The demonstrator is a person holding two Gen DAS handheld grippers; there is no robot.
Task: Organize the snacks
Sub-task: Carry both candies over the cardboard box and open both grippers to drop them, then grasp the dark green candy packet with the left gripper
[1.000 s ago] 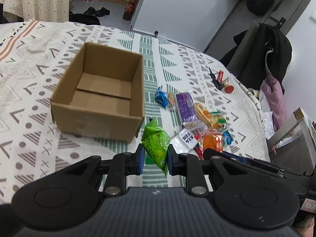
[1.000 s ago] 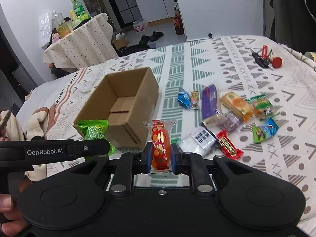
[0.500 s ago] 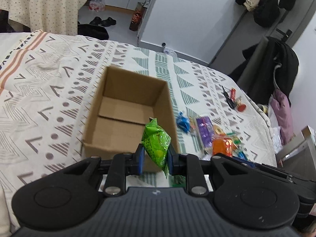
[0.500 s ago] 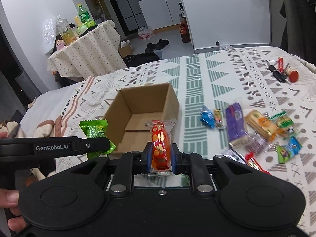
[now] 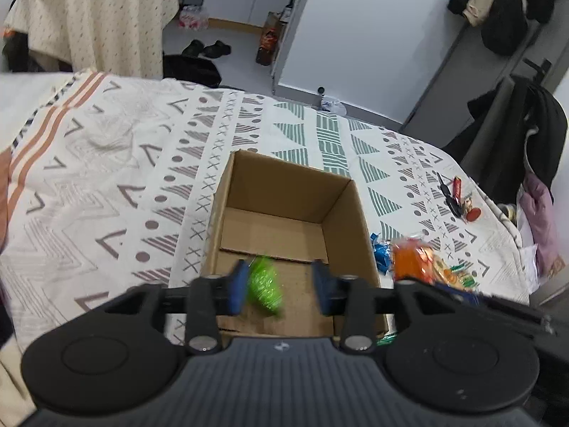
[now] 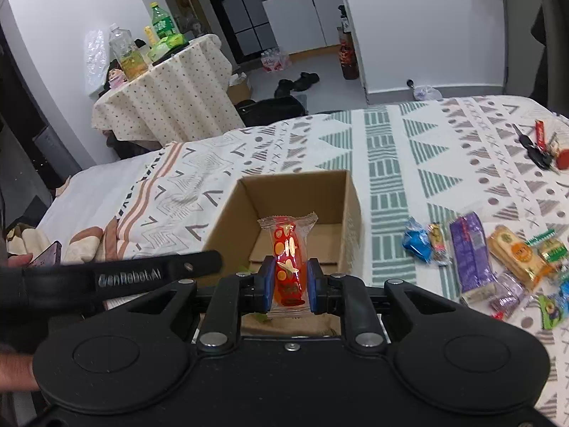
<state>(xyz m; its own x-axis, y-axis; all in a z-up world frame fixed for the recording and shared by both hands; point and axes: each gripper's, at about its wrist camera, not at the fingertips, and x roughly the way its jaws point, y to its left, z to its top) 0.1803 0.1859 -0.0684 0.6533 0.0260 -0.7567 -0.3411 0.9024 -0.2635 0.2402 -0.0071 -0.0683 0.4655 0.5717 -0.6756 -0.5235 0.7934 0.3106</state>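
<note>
green packet (image 5: pixel 265 283) blurred over box (image 5: pixel 341 220)

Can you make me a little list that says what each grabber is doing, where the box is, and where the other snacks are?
left hand-held gripper: open, above the cardboard box
green snack packet: blurred, between the open fingers, over the box
right hand-held gripper: shut on the red snack packet, over the box
box: open-topped, on the patterned bedspread
loose snacks: on the bedspread, right of the box
keys: farther back on the right
</note>
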